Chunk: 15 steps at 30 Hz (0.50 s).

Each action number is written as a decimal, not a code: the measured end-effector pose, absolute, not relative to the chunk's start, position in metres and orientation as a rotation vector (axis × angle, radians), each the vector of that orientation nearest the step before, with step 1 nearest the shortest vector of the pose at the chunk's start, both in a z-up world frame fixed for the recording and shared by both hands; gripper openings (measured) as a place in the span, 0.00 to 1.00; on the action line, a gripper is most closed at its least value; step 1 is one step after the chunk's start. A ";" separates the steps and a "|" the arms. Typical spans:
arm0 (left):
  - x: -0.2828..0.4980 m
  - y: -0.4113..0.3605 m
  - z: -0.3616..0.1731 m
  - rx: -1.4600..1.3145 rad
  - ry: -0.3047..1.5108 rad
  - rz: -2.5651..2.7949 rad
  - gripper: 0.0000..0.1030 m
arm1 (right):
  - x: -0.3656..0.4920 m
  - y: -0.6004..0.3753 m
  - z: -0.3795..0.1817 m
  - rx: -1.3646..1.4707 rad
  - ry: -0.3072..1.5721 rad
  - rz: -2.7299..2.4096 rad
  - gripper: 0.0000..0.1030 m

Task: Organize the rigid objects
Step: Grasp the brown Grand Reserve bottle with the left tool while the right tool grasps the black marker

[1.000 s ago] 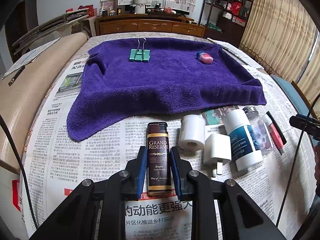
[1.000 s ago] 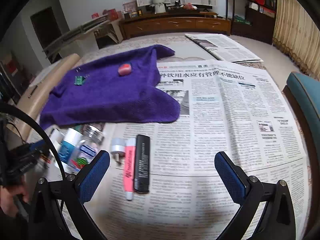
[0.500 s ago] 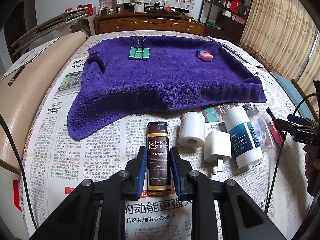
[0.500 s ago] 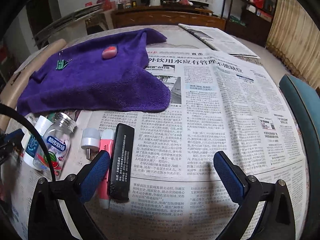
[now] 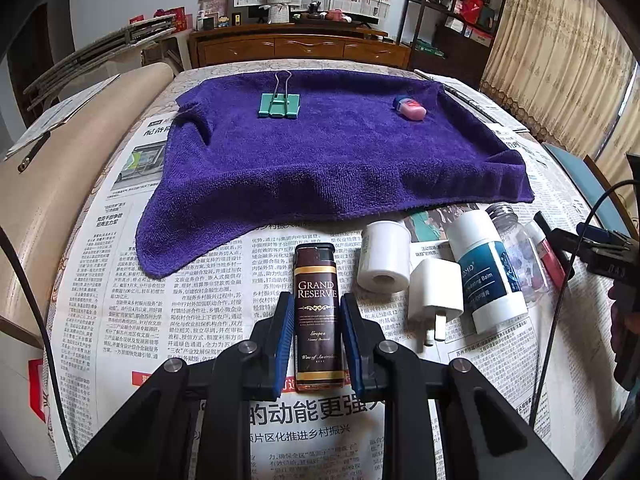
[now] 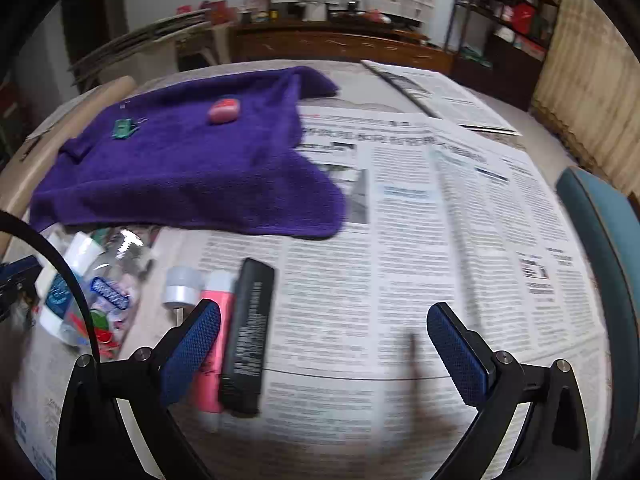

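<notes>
Left gripper (image 5: 318, 330) clamps the lighter (image 5: 319, 316); right gripper (image 6: 324, 344) gapes wide, empty. Risk: lighter's smooth sides may slip on lifting.

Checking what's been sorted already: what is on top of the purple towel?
Two things lie on the purple towel: a green binder clip and a small pink eraser, well apart. Whatever lies beneath the towel is covered, beyond newspaper at its edges.
</notes>
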<state>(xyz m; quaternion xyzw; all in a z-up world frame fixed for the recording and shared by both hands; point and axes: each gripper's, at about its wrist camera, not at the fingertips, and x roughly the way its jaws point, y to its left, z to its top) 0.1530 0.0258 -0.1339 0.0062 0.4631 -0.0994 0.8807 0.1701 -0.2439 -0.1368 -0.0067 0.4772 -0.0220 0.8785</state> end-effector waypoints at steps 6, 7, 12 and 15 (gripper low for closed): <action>0.153 0.024 -0.134 0.022 0.965 -0.202 0.22 | 0.168 -0.251 -0.130 -0.021 0.992 -0.083 0.98; 0.153 0.024 -0.134 0.024 0.966 -0.201 0.22 | 0.166 -0.251 -0.130 -0.029 0.995 -0.080 0.98; 0.153 0.024 -0.134 0.023 0.966 -0.200 0.22 | 0.163 -0.263 -0.136 -0.008 1.035 -0.109 0.96; 0.153 0.024 -0.134 0.019 0.967 -0.198 0.22 | 0.163 -0.263 -0.138 0.004 1.037 -0.095 0.96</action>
